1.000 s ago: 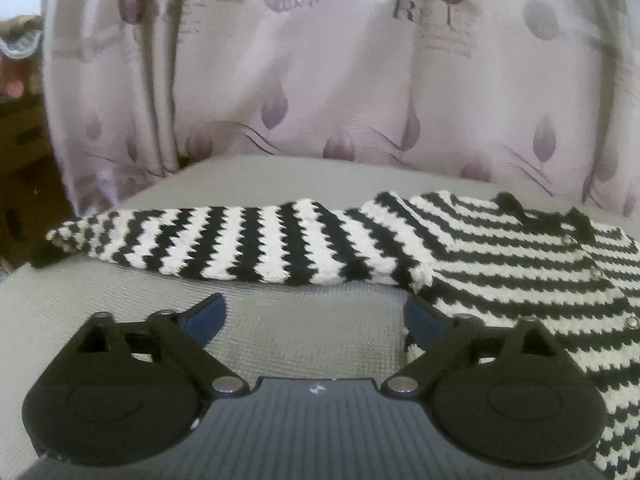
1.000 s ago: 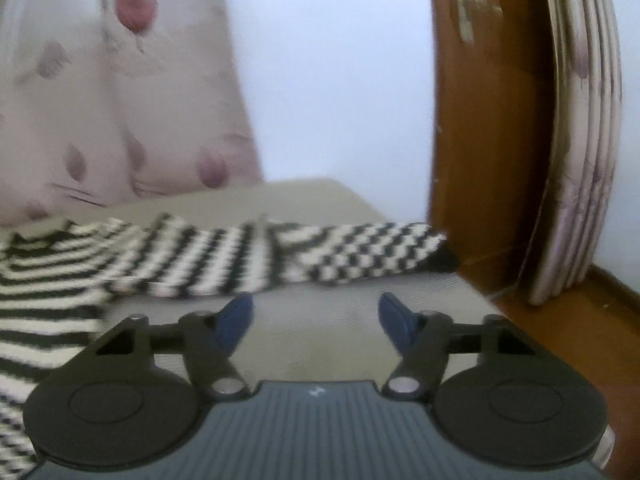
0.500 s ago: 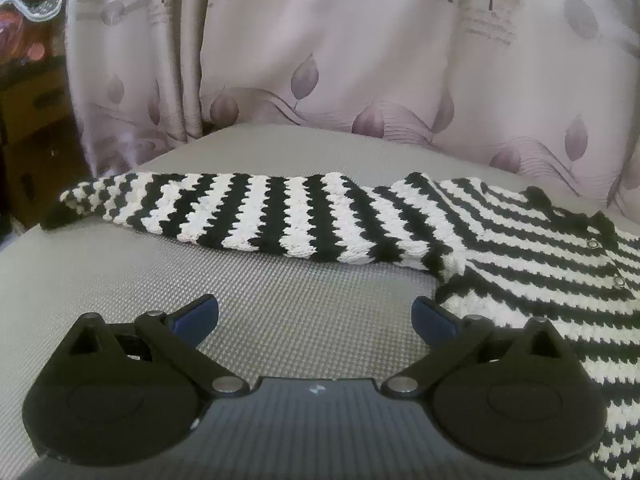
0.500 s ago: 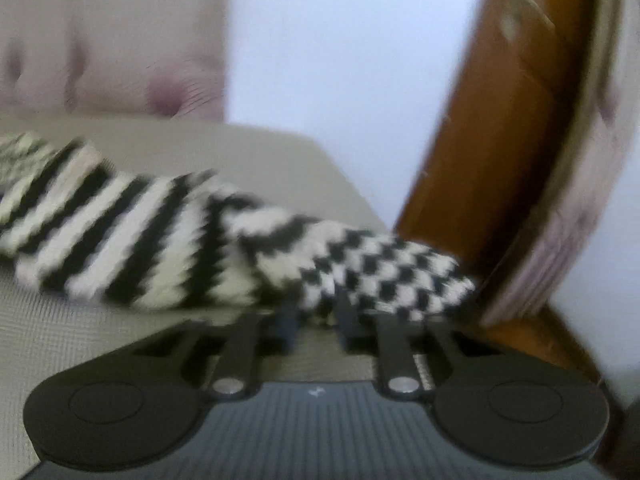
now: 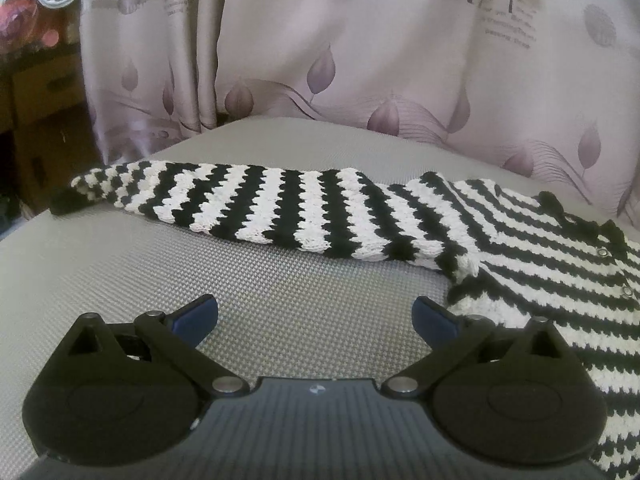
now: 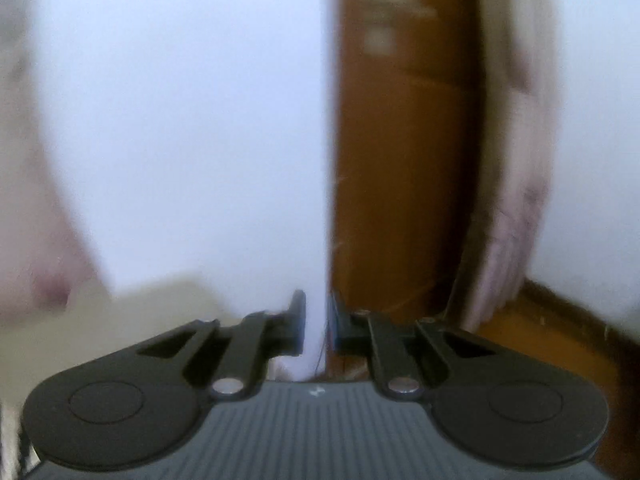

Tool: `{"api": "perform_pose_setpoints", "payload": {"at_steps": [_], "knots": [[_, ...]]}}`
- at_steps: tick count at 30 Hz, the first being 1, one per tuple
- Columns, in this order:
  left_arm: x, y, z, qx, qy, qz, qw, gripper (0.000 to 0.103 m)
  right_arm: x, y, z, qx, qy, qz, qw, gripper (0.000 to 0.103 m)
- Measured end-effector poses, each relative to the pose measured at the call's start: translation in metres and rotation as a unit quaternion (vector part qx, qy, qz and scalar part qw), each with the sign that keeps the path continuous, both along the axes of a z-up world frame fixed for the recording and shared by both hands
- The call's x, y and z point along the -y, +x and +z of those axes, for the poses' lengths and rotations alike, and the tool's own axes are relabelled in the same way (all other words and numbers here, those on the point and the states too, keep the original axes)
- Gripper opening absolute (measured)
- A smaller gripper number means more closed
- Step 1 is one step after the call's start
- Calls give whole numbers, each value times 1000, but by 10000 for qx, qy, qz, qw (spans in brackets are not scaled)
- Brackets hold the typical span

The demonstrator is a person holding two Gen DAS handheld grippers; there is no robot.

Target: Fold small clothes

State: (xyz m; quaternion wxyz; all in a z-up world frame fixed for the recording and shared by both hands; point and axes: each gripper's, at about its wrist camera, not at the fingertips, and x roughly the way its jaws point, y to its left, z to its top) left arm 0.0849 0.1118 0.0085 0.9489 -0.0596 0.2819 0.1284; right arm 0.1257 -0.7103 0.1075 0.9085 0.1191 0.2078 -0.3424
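Left wrist view: left gripper (image 5: pixel 314 318) low over the grey textured counter (image 5: pixel 120 280), fingers (image 5: pixel 196 314) wide apart with nothing between them, blue pads facing inward. Black-and-white striped knit sweater (image 5: pixel 520 248) lies flat on the counter, ahead and to the right. One sleeve (image 5: pixel 248 204) stretches out to the left, black cuff at its far end near the counter's left edge. Sweater body runs off the right of frame; snap buttons (image 5: pixel 603 253) show near the black collar. The right-side finger sits just beside the sweater's lower edge; touching or not, can't tell. Pale curtain (image 5: pixel 360 60) with purple leaf print and lettering hangs behind the counter. Brown furniture (image 5: pixel 40 92) at far left, in shadow.

Right wrist view: blurred. Right gripper (image 6: pixel 316 320) points up toward a white wall (image 6: pixel 192 120) and a brown wooden door (image 6: pixel 400 160). Fingers (image 6: pixel 296 320) nearly together, a narrow gap left; whether they're clamped on anything can't be told, as only a thin dark thread-like line shows in the gap. A sliver of striped fabric (image 6: pixel 16 448) at the bottom left corner, probably the sweater. Beige counter patch at lower left, pale curtain folds (image 6: pixel 516 200) right of the door.
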Motion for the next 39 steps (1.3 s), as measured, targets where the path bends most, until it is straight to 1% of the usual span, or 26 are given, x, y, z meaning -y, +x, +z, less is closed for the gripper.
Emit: {"api": "perform_pose_setpoints", "payload": {"at_steps": [2,5,7,8,9,11,12,13,15,17,19,21,22,24,25,26,27,28,29,31,33,34,35,37,38,39], "knots": [[0,-1,1,42,-12,-62,10000,102,6,-21,-7,359,449,182,9982,12],[0,-1,1,43,24,-105,9999,102,-15,-60,-34,414,914,766,9920,12],[1,-1,1,53,39,-149,9999,102,-37,-85,-60,391,1194,1120,9857,12],[1,-1,1,49,41,-168,9998,102,-49,-92,-72,214,1150,1254,9852,12],[0,-2,1,34,38,-172,9998,103,-59,-96,-81,-109,937,1391,9858,12],[-2,-2,1,-5,10,-162,9999,103,-75,-89,-101,-755,249,1514,9853,12],[-3,-2,0,-18,-16,-149,9999,103,-77,-83,-104,-892,84,1579,9834,12],[-4,-2,0,-25,-41,-119,9999,103,-77,-76,-105,-889,39,1655,9822,12],[-5,-3,0,-13,-66,-41,10000,103,-72,-61,-98,-675,68,1646,9840,12],[-4,-4,0,19,-41,4,10000,103,-71,-41,-92,-688,28,1642,9840,12],[-1,-4,0,28,40,10,10000,103,-60,-25,-89,-757,94,1283,9888,12],[1,-4,0,23,99,-37,9999,103,-36,-21,-88,-422,523,838,9942,12],[2,-3,0,3,112,-63,9999,103,-22,-21,-90,-286,779,657,9944,13],[2,-1,-1,-67,126,-104,9998,103,6,-21,-102,-235,1333,313,9903,25],[1,0,-1,-101,131,-119,9998,103,18,-18,-107,-219,1651,269,9857,35],[1,0,-1,-120,132,-138,9997,103,30,-18,-113,-121,2018,259,9790,43],[1,0,-1,-142,134,-158,9997,103,36,-19,-118,38,2295,272,9729,48],[1,1,-1,-163,139,-166,9996,103,44,-18,-123,250,2588,334,9650,59],[1,2,-2,-189,157,-167,9996,103,50,-15,-128,395,2790,330,9589,62],[3,3,-2,-226,222,-136,9994,103,58,-8,-135,594,2969,321,9525,60],[4,3,-2,-240,296,-129,9992,103,61,4,-144,531,3054,318,9502,42],[6,3,-2,-262,342,-135,9990,103,64,9,-145,593,3103,262,9484,32],[6,4,-3,-297,391,-140,9987,103,66,11,-143,687,3074,259,9488,16],[9,5,-3,-348,480,-148,9981,103,62,14,-137,758,2820,271,9560,12],[9,5,-3,-357,518,-158,9979,103,57,7,-133,888,2694,273,9585,11],[10,5,-3,-346,538,-167,9978,103,53,-9,-128,1093,2655,279,9575,11]]}}
